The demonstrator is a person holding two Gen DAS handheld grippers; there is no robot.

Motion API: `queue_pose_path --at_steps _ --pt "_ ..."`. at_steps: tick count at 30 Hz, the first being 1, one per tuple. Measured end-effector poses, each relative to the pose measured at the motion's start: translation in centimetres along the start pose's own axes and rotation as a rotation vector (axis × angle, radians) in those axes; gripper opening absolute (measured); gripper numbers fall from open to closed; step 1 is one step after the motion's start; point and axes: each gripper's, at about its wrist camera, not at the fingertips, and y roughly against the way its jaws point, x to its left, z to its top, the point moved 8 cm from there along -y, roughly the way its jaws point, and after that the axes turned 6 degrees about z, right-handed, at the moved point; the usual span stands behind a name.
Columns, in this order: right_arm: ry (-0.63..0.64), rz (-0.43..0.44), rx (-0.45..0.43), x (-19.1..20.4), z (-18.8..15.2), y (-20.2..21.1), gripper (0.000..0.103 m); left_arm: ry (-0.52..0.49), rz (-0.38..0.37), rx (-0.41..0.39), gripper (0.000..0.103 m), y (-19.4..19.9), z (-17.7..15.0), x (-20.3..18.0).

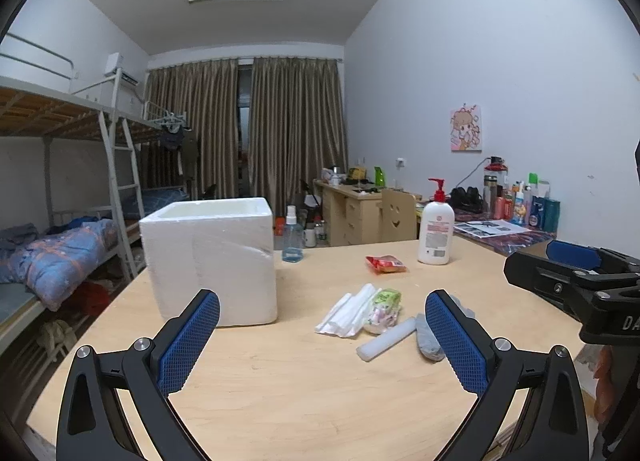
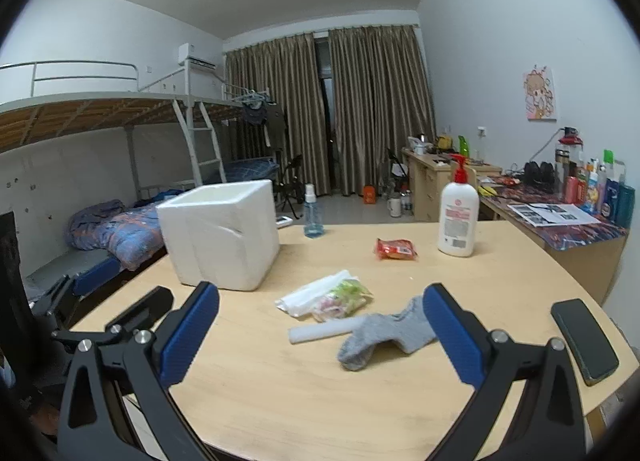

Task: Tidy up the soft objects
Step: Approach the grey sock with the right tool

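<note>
Both grippers hover with jaws spread wide, holding nothing. The grey sock point(image 2: 384, 335) lies on the table point(image 2: 320, 401) between the right gripper point(image 2: 320, 335) jaws; the foam box point(image 1: 210, 257) stands just beyond the left gripper point(image 1: 322, 337).

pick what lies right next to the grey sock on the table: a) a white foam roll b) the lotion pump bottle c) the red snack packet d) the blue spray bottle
a: the white foam roll lies against the grey sock near the front of the table, while the other three things stand or lie farther back, apart from it.
</note>
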Motion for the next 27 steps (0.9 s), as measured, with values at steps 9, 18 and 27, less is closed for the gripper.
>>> queue_pose_path --at_steps 9,18,27 --pt "-0.030 -0.059 0.031 -3.1 -0.8 -0.4 0.103 -0.025 -0.064 0.024 0.103 -2.1 -0.6 -2.4" --pt "-0.050 -0.126 0.053 -5.7 -1.4 0.2 0.103 -0.044 -0.128 0.050 0.103 -3.8 -1.2 -5.2" --pt "-0.080 -0.128 0.101 -7.4 -2.5 -1.4 0.103 -0.061 -0.143 0.101 0.103 -5.9 -1.8 -6.0"
